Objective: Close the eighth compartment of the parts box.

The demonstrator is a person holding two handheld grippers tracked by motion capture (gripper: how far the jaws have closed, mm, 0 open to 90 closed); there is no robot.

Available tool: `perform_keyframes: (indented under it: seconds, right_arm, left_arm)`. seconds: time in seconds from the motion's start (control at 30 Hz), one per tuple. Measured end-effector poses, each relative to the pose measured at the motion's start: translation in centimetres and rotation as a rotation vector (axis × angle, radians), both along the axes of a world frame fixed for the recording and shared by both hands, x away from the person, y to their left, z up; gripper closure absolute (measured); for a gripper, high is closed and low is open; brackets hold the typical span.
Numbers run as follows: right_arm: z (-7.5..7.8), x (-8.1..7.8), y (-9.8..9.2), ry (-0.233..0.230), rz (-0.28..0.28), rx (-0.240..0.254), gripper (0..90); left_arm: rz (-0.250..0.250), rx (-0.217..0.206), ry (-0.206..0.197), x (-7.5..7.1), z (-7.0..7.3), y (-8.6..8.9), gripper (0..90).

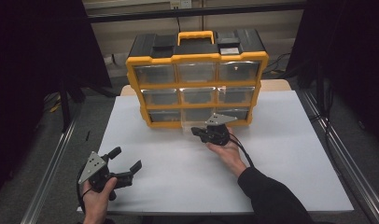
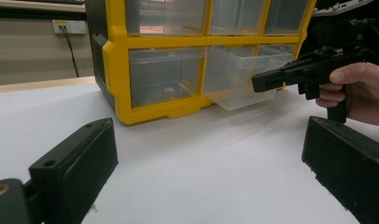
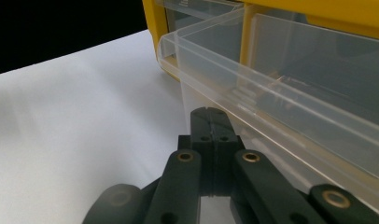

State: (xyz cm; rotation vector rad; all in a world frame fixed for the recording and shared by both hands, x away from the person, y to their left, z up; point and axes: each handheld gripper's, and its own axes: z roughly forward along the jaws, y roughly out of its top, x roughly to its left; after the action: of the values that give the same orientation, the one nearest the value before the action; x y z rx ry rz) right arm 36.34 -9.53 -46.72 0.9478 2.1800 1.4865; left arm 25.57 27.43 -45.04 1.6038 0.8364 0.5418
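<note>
Yellow-black organizer (image 1: 197, 58); clear drawer (image 2: 239, 77); white table (image 1: 281, 154); black claws; grey plates.

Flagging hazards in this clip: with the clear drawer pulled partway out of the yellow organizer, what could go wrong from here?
1. The clear drawer hangs tilted out of the bottom row; pulled further, it may drop onto the table.
2. The right gripper is shut with its tip at the drawer's front wall, whether clamped on it is unclear; it could slip off the smooth plastic.
3. The organizer stands unbraced, since the left gripper sits open and apart, so it might slide.

Lab: dark curtains (image 1: 38, 56), aluminium rails (image 1: 52, 163).
</note>
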Motion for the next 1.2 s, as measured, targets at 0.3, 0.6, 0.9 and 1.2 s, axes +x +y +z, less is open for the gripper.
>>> perform_keyframes:
  seconds: [0.3, 0.6, 0.9, 1.2]
  right_arm:
    - [0.0, 0.2, -0.1, 0.003, -0.002, -0.002, 90.0]
    - [0.1, 0.8, 0.1, 0.010, -0.014, 0.000, 90.0]
    - [-0.1, 1.0, 0.1, 0.013, -0.017, 0.004, 90.0]
    - [-0.2, 1.4, 0.2, 0.016, -0.021, 0.002, 90.0]
  left_arm:
    - [-0.002, 0.002, 0.000, 0.0, 0.0, 0.0, 3.2]
    - [-0.005, 0.000, 0.000, 0.1, 0.0, 0.1, 3.2]
    - [-0.007, -0.003, -0.001, 0.1, 0.0, 0.0, 3.2]
    - [-0.007, -0.003, -0.001, 0.1, 0.0, 0.0, 3.2]
